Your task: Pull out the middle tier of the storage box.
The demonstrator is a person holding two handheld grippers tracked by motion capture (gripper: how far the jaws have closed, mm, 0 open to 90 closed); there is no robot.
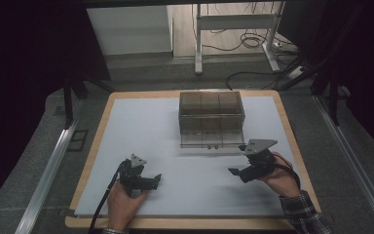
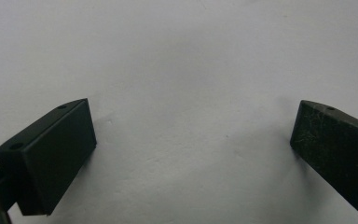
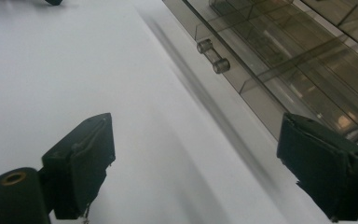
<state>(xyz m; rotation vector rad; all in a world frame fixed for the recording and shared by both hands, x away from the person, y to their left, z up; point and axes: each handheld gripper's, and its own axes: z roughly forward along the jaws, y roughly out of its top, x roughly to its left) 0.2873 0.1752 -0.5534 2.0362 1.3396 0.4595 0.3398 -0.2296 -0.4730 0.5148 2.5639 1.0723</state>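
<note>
The right gripper (image 3: 193, 163) has its jaws spread wide with nothing between them but bare white table cover (image 3: 74, 70); its right-hand jaw sits just beside the front edge of the pulled-out drawer (image 3: 279, 79) without touching it. That drawer is clear smoky plastic, split by dividers into compartments, and carries a small clear bar handle (image 3: 213, 56) on its front, which lies ahead of the jaws and well apart from both pads. In the high view the right gripper (image 1: 238, 171), held in the person's right hand (image 1: 280, 178), hovers just in front of the right end of the drawer, which juts toward the person from the bottom of a clear plastic drawer box (image 1: 211, 114) standing at the far middle of the table. The left gripper (image 2: 193, 154) also has its jaws wide apart, empty, over plain white surface; in the high view it (image 1: 152, 181) rests low at the near left in the left hand (image 1: 124, 200), well apart from the drawer box.
</note>
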